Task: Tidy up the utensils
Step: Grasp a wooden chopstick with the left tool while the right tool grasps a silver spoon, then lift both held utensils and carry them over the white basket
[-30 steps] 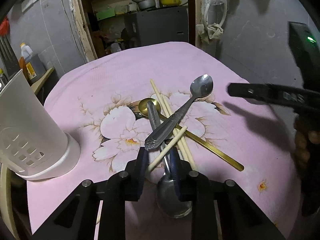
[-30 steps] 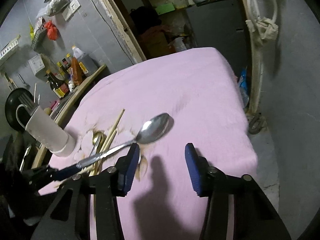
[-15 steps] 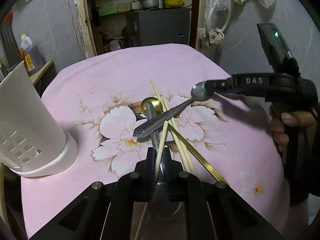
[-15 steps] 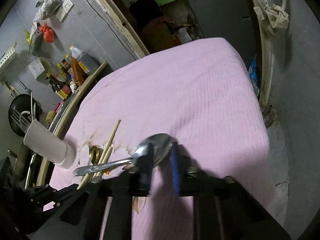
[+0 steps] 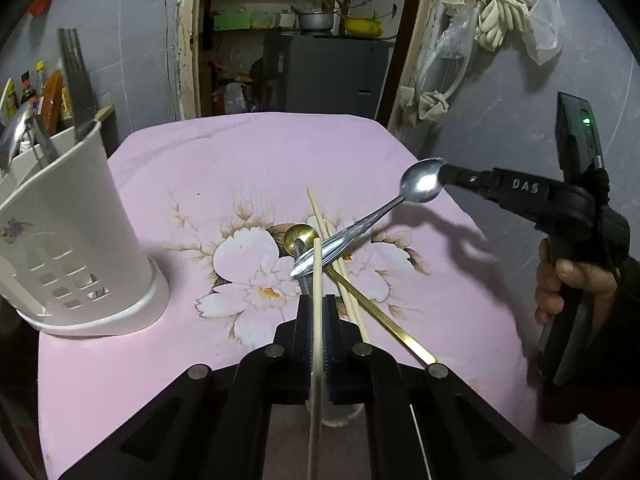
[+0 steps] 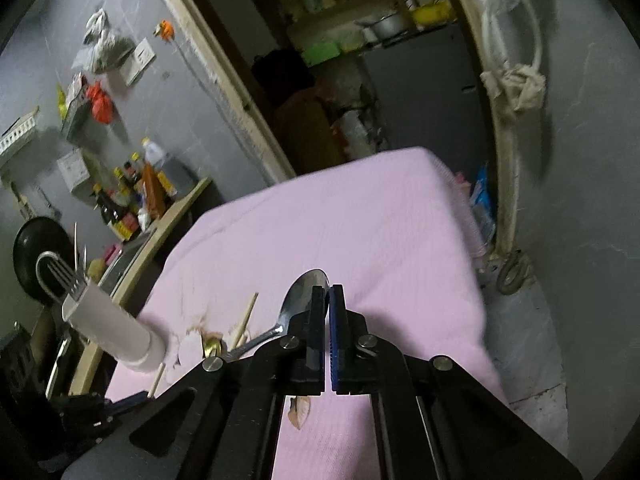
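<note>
left hand-held gripper (image 5: 317, 312): just clamped on pale wooden chopstick (image 5: 316, 280)
right hand-held gripper (image 6: 328, 300): just pinched silver metal spoon (image 6: 300, 300), raised off the pile
meaning: both ready for the white plastic utensil holder (image 5: 76, 248)

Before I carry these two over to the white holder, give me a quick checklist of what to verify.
1. Left tongs shut on the chopstick: ok.
2. Right tongs shut on the silver spoon at its bowl: ok.
3. Spoon handle clear of the pile: cannot tell; its tip hangs over the gold spoon.
4. Chopstick held near its middle: cannot tell, its near end runs out of view.
5. White holder upright on the pink cloth: ok.
6. Room in the holder: cannot tell; utensils already stand in it.
</note>
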Demonstrator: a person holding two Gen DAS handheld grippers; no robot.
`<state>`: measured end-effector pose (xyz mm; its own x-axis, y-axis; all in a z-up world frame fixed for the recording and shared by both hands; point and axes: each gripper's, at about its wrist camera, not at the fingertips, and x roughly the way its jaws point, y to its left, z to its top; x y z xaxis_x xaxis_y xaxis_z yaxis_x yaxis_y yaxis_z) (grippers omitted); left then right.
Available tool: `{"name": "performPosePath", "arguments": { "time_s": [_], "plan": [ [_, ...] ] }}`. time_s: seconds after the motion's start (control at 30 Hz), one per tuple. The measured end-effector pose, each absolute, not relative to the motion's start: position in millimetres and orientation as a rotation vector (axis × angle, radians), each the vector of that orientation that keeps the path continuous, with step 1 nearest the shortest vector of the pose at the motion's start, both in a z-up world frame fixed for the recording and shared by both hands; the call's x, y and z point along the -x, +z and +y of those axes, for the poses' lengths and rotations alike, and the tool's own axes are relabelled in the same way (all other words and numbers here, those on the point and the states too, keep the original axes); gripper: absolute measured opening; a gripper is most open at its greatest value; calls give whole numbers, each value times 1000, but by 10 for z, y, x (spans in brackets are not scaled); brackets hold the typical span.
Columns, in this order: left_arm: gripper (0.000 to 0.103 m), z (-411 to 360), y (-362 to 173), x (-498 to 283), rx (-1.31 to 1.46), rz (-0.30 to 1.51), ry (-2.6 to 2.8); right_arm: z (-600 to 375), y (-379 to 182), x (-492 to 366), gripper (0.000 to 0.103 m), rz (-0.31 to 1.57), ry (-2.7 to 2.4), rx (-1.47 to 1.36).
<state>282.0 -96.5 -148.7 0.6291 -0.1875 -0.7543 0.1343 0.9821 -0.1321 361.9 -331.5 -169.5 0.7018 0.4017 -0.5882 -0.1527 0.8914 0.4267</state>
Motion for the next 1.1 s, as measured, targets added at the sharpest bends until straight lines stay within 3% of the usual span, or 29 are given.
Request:
{"name": "performPosePath", "arguments": {
  "time_s": [0.5, 0.83, 1.1],
  "plan": [
    [5, -519, -658, -2745, 291, 687, -156, -3284, -747, -3160, 1, 599, 232, -233],
    [5, 147, 2, -2754, 388, 542, -115, -2868, -151, -2848, 1, 540, 240, -192],
    [5, 617, 203, -2810, 389, 451, -98, -2355, 232, -2685, 1, 477, 274, -144]
  ]
}}
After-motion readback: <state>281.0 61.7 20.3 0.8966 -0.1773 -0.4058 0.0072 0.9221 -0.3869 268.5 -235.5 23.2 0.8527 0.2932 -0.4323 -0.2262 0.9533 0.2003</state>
